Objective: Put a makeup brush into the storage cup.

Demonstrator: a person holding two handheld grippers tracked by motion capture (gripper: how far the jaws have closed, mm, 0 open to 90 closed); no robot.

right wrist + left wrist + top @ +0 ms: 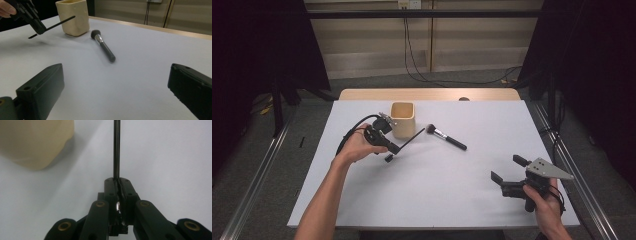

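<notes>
My left gripper [391, 148] pinches a thin black stick [411, 138] just beside the beige cup [403, 119]; right gripper [507, 172] spread, idle. Tilt the stick upright over the cup mouth before releasing; brush [446, 137] lies near

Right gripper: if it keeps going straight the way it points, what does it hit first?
Likely the makeup brush: it lies ahead between the open jaws of the right gripper, above bare table. The cup sits farther left. Depth is uncertain.
</notes>
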